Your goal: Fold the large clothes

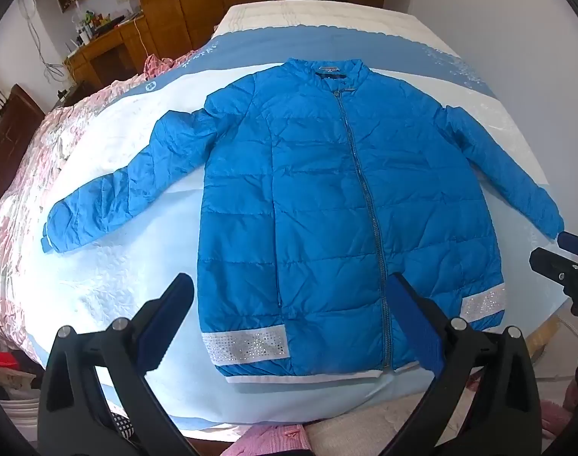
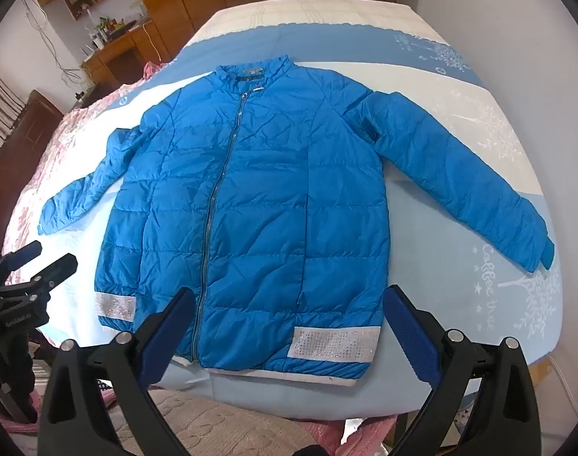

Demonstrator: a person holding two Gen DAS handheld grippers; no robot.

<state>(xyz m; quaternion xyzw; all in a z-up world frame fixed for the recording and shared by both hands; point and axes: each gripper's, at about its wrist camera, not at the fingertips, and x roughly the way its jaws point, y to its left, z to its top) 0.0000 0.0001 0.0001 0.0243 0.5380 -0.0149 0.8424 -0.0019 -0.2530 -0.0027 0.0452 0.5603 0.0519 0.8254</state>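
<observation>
The blue quilted jacket (image 1: 327, 197) lies flat, zipped, face up on the bed (image 1: 110, 277), sleeves spread out to both sides, collar away from the cameras; the left tongs (image 1: 289, 311) hang wide open over its hem, holding nothing; the right tongs (image 2: 289, 319) likewise gape empty.

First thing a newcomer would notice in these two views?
The bright blue puffer jacket dominates, spread flat and zipped on the blue-and-white bedsheet, both sleeves out. Sparkly white bands flank the zipper near the hem. The left gripper and right gripper hover open above the hem.
</observation>
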